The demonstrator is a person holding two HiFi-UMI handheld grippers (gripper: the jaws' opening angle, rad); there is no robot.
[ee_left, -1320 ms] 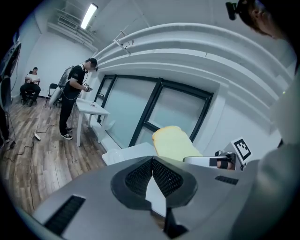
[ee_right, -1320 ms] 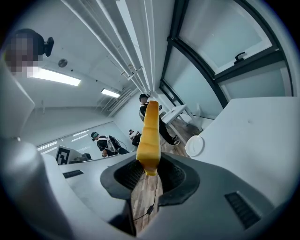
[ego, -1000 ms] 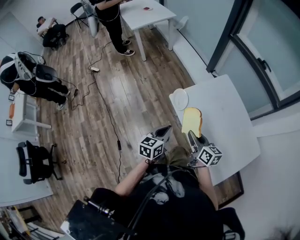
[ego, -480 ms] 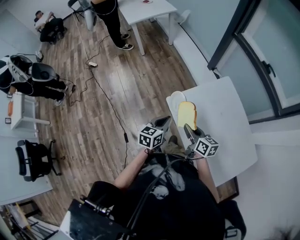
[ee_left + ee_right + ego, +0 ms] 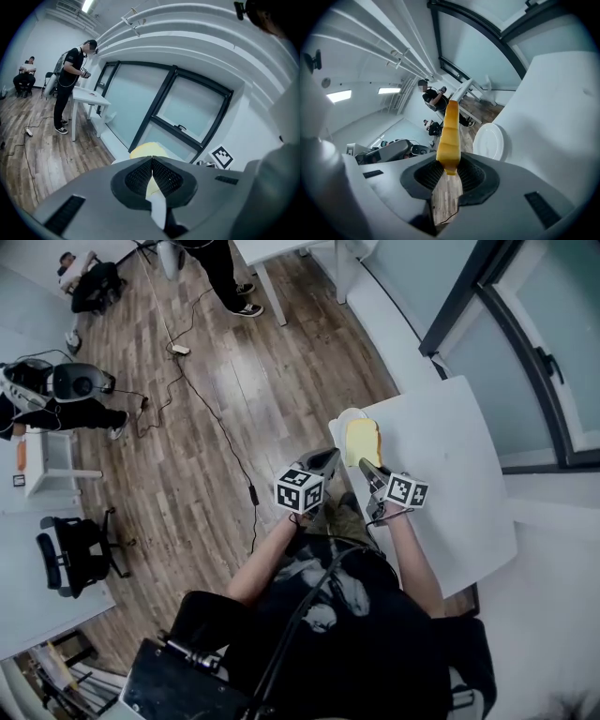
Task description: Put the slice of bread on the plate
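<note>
yellow bread (image 5: 362,442) clamped in right tool (image 5: 367,469) | left tool (image 5: 152,161) jaws together | plate (image 5: 345,417) partly hidden behind bread

1 bread slice (image 5: 363,442), 1 plate (image 5: 490,140), 2 hand-held grippers (image 5: 329,458) (image 5: 367,469)

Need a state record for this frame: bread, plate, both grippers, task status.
bread: one slice, clamped edge-on in the right gripper
plate: white, empty, near the table corner
bread vs plate: apart, with the slice in the air beside it
left gripper: jaws together, nothing between them
task: slice not yet on the plate
</note>
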